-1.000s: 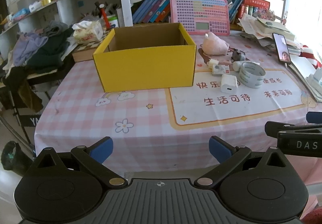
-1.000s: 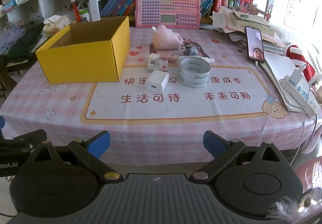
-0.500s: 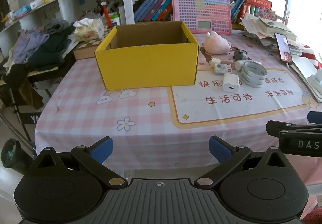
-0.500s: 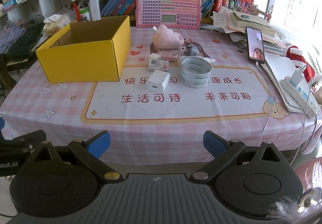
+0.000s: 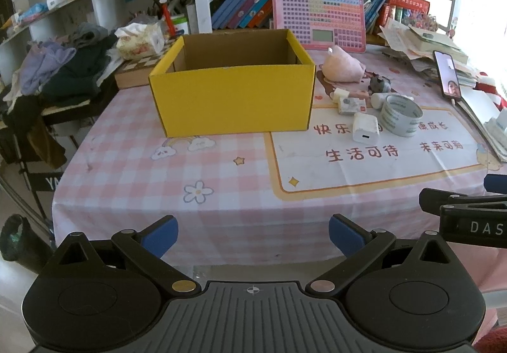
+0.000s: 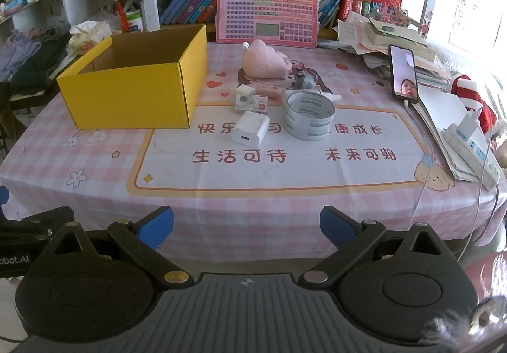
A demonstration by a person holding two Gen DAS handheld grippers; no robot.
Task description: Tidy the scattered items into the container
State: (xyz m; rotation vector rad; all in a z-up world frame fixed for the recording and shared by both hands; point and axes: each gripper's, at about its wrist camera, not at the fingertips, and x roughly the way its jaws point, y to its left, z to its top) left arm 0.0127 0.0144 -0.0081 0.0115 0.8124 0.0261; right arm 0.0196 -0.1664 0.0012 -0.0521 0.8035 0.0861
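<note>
Right claw [image 6: 246, 227]: jaws spread wide, empty, short of the near table [image 6: 253, 210] edge. Yellow box [image 6: 136, 89]: open-topped, far left. Just right of it, clustered: white charger [image 6: 250, 129], tape roll [image 6: 308, 115], pink plush [image 6: 263, 60]; phone [image 6: 403, 73] propped well apart.

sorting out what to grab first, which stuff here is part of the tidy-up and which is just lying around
For the job:
yellow box
white charger
tape roll
pink plush
small white packet

Lying about:
phone
pink keyboard toy
power strip
books
</note>
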